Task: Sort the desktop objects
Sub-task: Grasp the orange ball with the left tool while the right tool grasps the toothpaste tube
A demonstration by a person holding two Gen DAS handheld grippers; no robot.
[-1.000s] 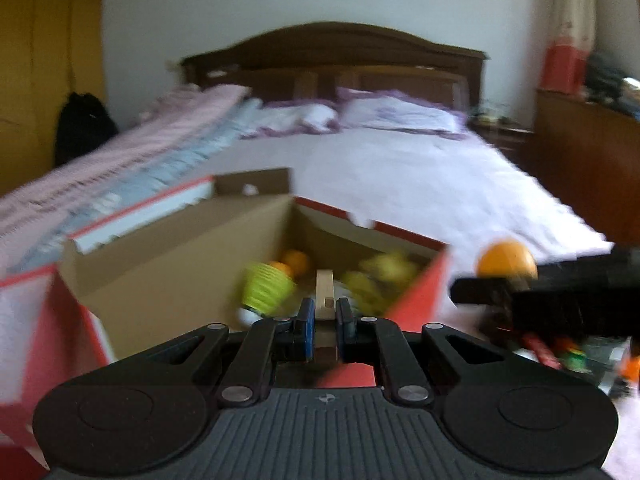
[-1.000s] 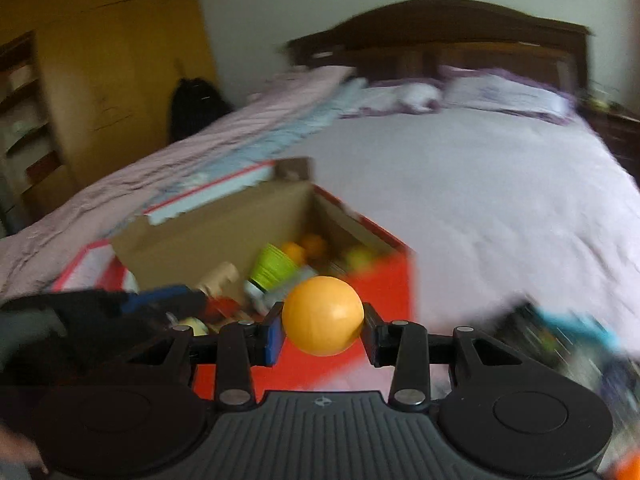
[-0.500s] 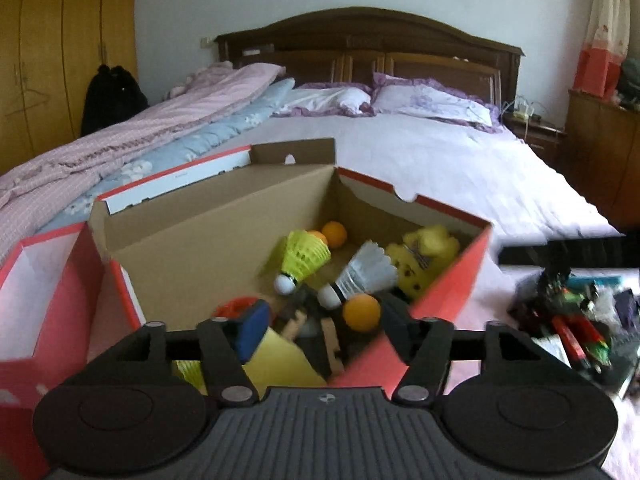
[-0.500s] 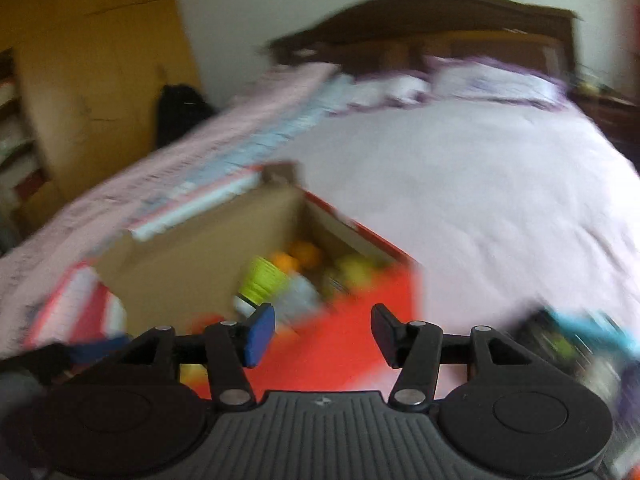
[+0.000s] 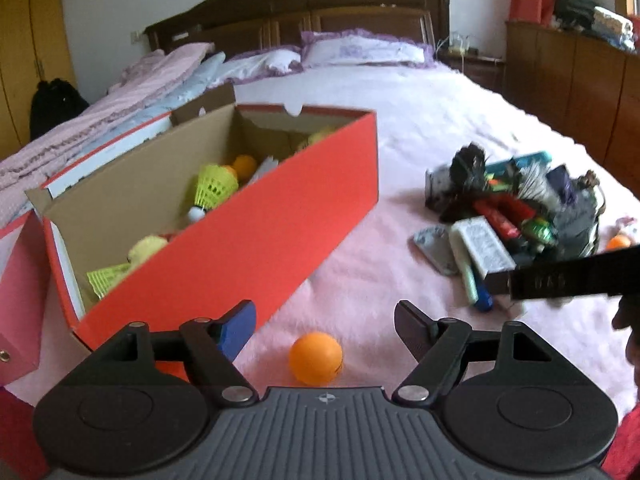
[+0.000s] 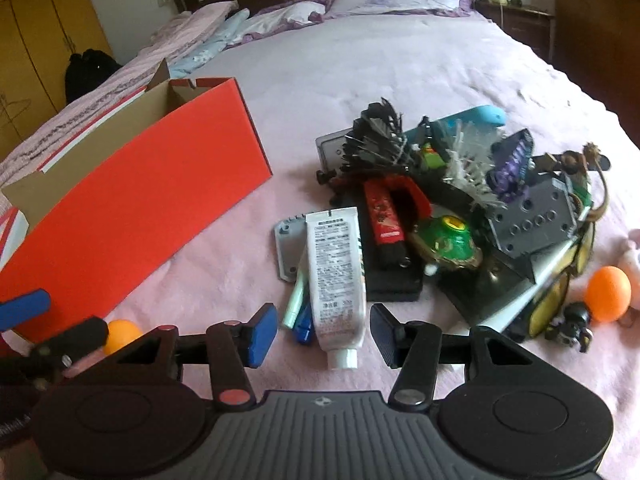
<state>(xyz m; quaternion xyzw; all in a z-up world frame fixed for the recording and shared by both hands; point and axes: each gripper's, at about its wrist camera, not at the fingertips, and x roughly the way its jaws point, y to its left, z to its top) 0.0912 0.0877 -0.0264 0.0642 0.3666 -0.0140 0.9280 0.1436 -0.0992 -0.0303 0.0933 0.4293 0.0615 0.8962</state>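
Observation:
An open red cardboard box [image 5: 256,224] lies on the pink bedspread and holds shuttlecocks, orange balls and yellow toys. My left gripper [image 5: 320,326] is open and empty, with an orange ball [image 5: 316,358] on the bed between its fingers. My right gripper [image 6: 323,334] is open and empty, with the cap end of a white tube [image 6: 338,280] between its fingers. A pile of mixed objects [image 6: 460,216] lies past it. A second orange ball [image 6: 609,294] lies at the right. The red box [image 6: 132,204] is to the left.
The bedspread [image 5: 420,128] stretches back to pillows and a dark headboard. A wooden cabinet [image 5: 580,80] stands at the right and yellow wardrobes at the left. The box lid [image 5: 16,304] stands at the far left. The left gripper's fingers [image 6: 24,306] show at the right wrist view's left edge.
My left gripper opened and let go of a small wooden piece over the box, then drew back. My right gripper opened, released its orange ball, and swung right toward the pile.

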